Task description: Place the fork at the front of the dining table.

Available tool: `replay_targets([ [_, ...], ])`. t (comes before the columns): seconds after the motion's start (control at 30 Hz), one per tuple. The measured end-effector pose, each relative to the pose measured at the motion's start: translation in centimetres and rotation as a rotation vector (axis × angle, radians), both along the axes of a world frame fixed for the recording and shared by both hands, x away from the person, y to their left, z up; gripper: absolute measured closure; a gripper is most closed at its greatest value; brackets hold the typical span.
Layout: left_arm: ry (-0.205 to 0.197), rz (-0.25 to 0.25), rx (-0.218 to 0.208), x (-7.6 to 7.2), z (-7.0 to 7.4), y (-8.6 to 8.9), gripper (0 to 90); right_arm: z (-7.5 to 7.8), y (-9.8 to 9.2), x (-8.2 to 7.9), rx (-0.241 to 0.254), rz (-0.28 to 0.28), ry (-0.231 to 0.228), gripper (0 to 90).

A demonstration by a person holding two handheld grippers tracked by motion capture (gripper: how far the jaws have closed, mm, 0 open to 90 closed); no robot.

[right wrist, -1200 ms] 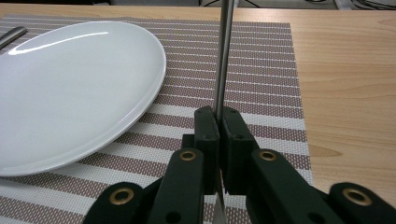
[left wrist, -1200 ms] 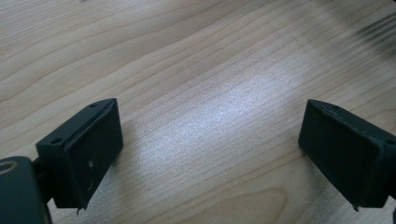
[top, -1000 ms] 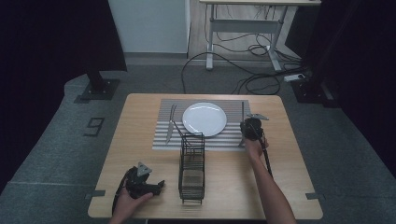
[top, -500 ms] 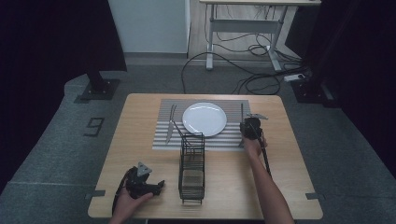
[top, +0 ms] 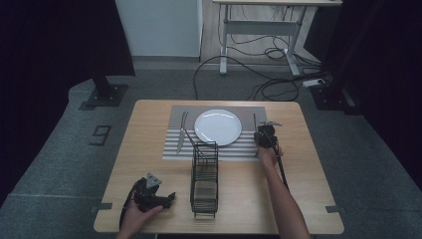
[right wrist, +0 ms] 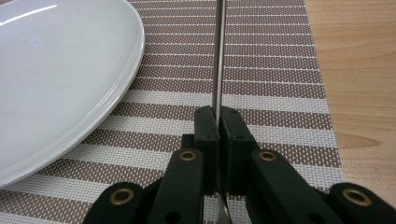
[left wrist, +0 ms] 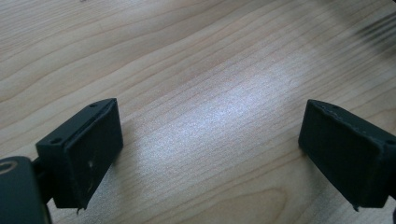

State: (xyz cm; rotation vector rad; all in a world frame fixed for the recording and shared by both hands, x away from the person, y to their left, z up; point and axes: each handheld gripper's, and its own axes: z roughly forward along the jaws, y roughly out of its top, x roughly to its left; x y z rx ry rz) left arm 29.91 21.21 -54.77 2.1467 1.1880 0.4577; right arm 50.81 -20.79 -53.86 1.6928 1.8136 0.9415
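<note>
Left gripper (top: 169,198): low on the wooden table (top: 308,174) near its front left corner; in the left gripper view (left wrist: 210,144) its jaws stand wide apart over bare wood, nothing between them.
Fork and knife (top: 182,133): left strip of the striped placemat (top: 171,149); too small to tell which is which.
Wire rack (top: 205,178): black, between the two grippers, its far end just past the placemat's near edge.
Plate (top: 218,126): white, centred on the placemat; cut off at the left in the right gripper view (right wrist: 60,79).
Right gripper (top: 264,133): at the placemat's right edge; jaws (right wrist: 218,135) pinched together on a thin metal utensil handle (right wrist: 218,56).
Utensil ends: both run out of view, so its kind cannot be told.
</note>
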Motion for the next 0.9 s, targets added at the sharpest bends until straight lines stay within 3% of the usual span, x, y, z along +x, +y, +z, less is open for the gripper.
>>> replay_targets([
  [0.33,0.001,0.0,-0.001,-0.01,0.0,0.0,6.2,-0.75,-0.11,0.3,-0.011,-0.02,0.035,86.1],
  [0.67,0.001,0.0,-0.001,-0.01,0.0,0.0,6.2,-0.96,-0.48,0.57,0.013,-0.023,0.021,85.0],
  [0.73,0.001,0.0,-0.001,-0.01,-0.01,-0.01,6.2,-0.96,-0.46,0.58,0.011,-0.019,0.019,81.8],
  [0.77,0.001,0.0,-0.001,-0.01,0.0,0.0,6.2,-0.95,-0.4,0.59,-0.004,0.0,0.011,73.4],
  [0.9,0.001,0.0,-0.001,-0.01,0.0,0.0,6.2,-0.8,-0.6,0.44,-0.035,0.013,0.011,70.4],
])
